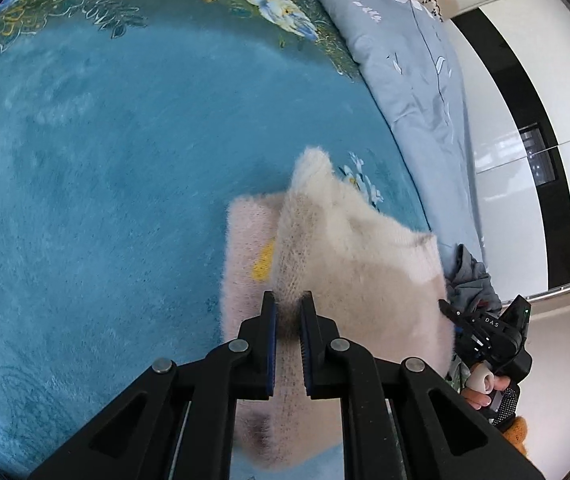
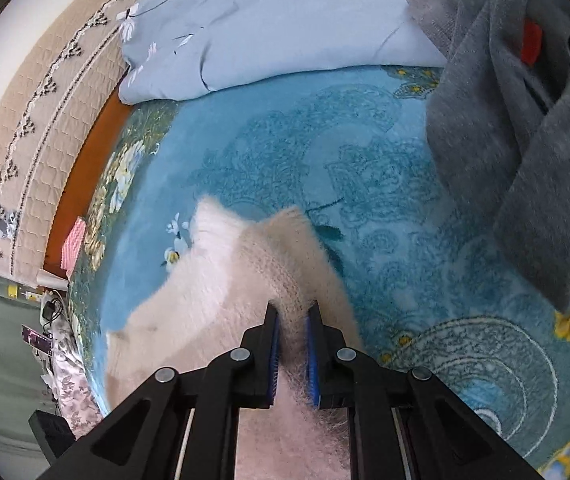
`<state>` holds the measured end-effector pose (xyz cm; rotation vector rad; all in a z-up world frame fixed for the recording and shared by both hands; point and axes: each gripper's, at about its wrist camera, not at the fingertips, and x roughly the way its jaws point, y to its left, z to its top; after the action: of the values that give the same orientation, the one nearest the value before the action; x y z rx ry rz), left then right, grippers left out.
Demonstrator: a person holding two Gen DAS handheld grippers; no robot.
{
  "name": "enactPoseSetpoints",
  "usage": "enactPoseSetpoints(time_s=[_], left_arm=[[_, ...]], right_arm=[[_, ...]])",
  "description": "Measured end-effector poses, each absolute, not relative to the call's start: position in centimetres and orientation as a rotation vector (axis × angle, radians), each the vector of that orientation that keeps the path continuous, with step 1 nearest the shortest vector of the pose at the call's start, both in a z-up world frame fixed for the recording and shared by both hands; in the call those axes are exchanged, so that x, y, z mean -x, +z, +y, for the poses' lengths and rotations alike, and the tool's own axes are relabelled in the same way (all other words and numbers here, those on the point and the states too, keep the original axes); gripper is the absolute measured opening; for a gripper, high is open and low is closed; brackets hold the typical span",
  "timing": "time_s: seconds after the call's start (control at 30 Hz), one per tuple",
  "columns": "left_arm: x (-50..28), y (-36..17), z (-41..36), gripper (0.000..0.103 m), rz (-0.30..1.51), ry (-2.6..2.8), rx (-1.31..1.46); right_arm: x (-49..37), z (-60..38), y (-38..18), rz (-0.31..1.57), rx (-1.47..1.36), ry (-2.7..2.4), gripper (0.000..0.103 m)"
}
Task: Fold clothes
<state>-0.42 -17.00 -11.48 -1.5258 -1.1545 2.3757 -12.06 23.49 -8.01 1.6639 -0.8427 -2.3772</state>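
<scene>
We hold the fuzzy pale pink sweater (image 1: 349, 248) with both tools above the teal floral blanket (image 1: 105, 180) that covers the bed. The left gripper (image 1: 287, 300) has its jaws closed on a raised fold of the knit, the blue pads pressing the fluff from both sides. The right gripper (image 2: 293, 310) grips another bunched ridge of the same sweater (image 2: 221, 280) in the same way, its jaws pinched on the fabric.

From the left wrist view, a small yellow patch (image 1: 263, 266) shows on the flatter pink layer lying under the lifted fold. The garment sits toward the edge of the bed where the light blue duvet (image 1: 413, 80) with white flower print lies bunched. A rumpled grey garment (image 2: 525, 140) rests on the blanket beside that duvet, near the sweater but apart from it in the right wrist view; it carries a small red tag (image 2: 532, 42) whose writing, if any, we cannot read.

In the left wrist view we see the body of the right tool at the frame's lower right, marked with the white letters "DAS" (image 1: 492, 323), held by a hand (image 1: 481, 390). Beyond the bed's far side stand glossy white cabinet doors (image 1: 545, 120).
</scene>
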Motion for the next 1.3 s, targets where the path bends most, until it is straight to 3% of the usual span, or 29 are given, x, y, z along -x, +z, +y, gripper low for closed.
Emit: enactPoseSetpoints(time_s=[0.2,0.37,0.43,0.5,0.7,0.77,0.87,0.93,1.0,1.1,1.3], left_arm=[[0.1,-11.5,-17.0,0.011,-1.150,2.371,1.551],[-0.2,-10.7,-17.0,0.012,-1.171,2.359,1.525],[-0.5,-10.1,-16.9,0.019,-1.166,2.367,1.511],[-0.7,-10.0,-16.8,0.047,-1.159,2.383,1.520],[0.8,-13.4,-16.7,0.061,-1.311,2.237,1.649],[1.0,-14.2,-16.7,0.061,-1.395,2.143,1.634],[1.4,-14.8,-16.2,0.061,-1.400,2.110,1.645],[1.2,-14.4,-16.3,0.050,-1.373,2.137,1.635],[1.2,-13.7,-16.1,0.039,-1.331,2.179,1.609],[1.1,-12.9,-15.9,0.031,-1.290,2.232,1.565],[0.6,-13.1,-17.4,0.029,-1.400,2.259,1.517]], right_arm=[[11.7,23.5,-8.3,-0.858,-1.680,-2.377,0.013],[11.5,23.7,-7.2,-0.801,-1.658,-2.358,0.021],[10.9,24.4,-6.3,-0.804,-1.623,-2.388,0.036],[10.1,25.3,-5.8,-0.847,-1.593,-2.407,0.039],[8.2,26.8,-6.2,-0.917,-1.589,-2.388,0.040],[7.8,27.4,-6.9,-0.968,-1.592,-2.369,0.044],[7.6,28.2,-8.1,-1.090,-1.583,-2.300,0.056],[7.9,28.4,-8.8,-1.155,-1.577,-2.223,0.064],[8.4,28.4,-9.5,-1.183,-1.581,-2.171,0.065],[9.4,27.7,-10.3,-1.161,-1.609,-2.137,0.067],[11.2,26.4,-12.3,-1.147,-1.676,-2.041,0.068]])
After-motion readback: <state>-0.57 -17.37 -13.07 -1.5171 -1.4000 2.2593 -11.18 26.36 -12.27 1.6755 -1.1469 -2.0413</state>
